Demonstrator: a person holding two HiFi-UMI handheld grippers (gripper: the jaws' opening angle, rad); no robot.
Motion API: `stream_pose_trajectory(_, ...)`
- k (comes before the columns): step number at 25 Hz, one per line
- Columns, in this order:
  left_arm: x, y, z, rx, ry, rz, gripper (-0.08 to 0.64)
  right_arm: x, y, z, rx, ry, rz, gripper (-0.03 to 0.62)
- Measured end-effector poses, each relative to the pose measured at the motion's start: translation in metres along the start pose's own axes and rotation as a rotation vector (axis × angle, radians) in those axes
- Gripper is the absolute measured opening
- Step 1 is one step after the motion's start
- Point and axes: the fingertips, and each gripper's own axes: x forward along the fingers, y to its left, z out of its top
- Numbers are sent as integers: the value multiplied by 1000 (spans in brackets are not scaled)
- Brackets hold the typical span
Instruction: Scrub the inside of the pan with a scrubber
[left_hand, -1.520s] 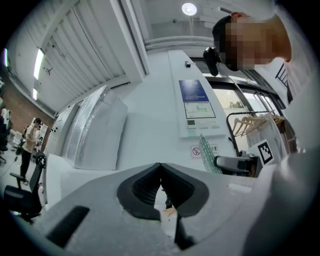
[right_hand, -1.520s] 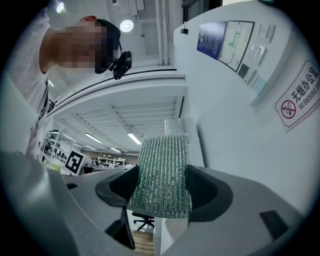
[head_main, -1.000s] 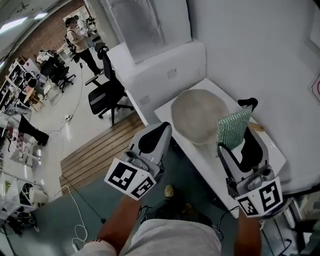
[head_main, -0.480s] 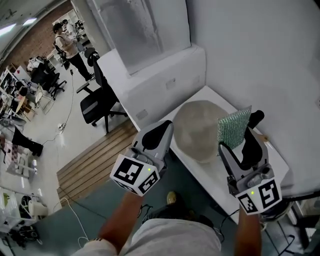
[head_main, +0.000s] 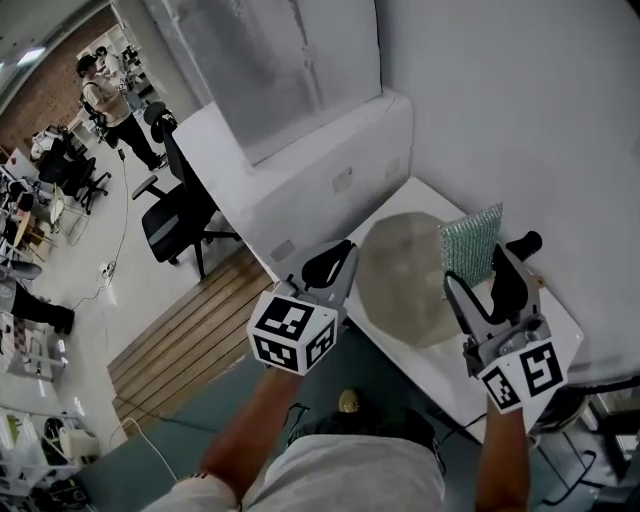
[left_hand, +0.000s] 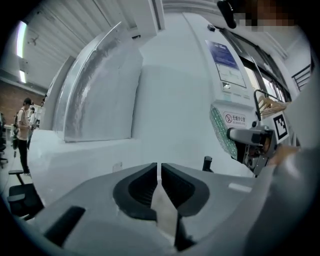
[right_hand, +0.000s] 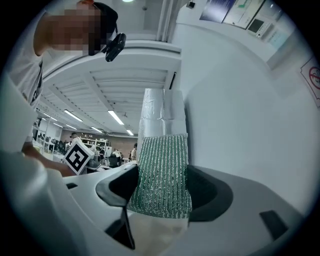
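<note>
Room: open office (head_main: 60, 200) with desks and a person (head_main: 105, 92) standing far off, upper left of the head view.
Wall: plain white wall (head_main: 500, 100), filling the upper right, directly behind the table.
Cabinet: white cabinet (head_main: 320, 170) left of the table, topped by a frosted panel (head_main: 260, 60).
Floor: wooden slat strip (head_main: 190, 332) beside the cabinet base, with grey flooring nearer the wearer.
Table: small white table (head_main: 432, 372) set against the wall.
Chair: black office chair (head_main: 172, 215) standing left of the cabinet, well apart from the table.
Pan: round grey pan (head_main: 405, 285) lying on the table, its inside facing up; in the head view it sits between the two grippers.
Pan handle: black handle (head_main: 526, 243) pointing toward the wall on the pan's far right side.
Left gripper: left gripper (left_hand: 159, 169) held level at the table's near left edge, just beside the pan; jaws pressed together with nothing between them.
Left cube: marker cube (head_main: 293, 333) at the rear of the left gripper, above the forearm.
Right gripper: right gripper (head_main: 480, 278) held level over the pan's right side; jaws clamped on the lower edge of the scrubber.
Right cube: second marker cube (head_main: 522, 372) at the rear of the right gripper.
Scrubber: green mesh scrubber (right_hand: 162, 167) standing upright out of the right jaws, overlapping the pan's far right rim in the head view; whether it touches the pan cannot be told.
</note>
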Motion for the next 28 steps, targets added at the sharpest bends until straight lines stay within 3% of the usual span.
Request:
stream_pose_trajectory(6,25,24,-25,-45,102,5,23,31,-14,-28,-9,135,-23,304)
stream_pose_trajectory(18,56,34,-91,-172,358,24,170,75,-26,-118,61,407,4,304)
stream_pose_trajectory(28,74,26,-136,-223,495,11,184,93,-14,-192,88,643,67,304)
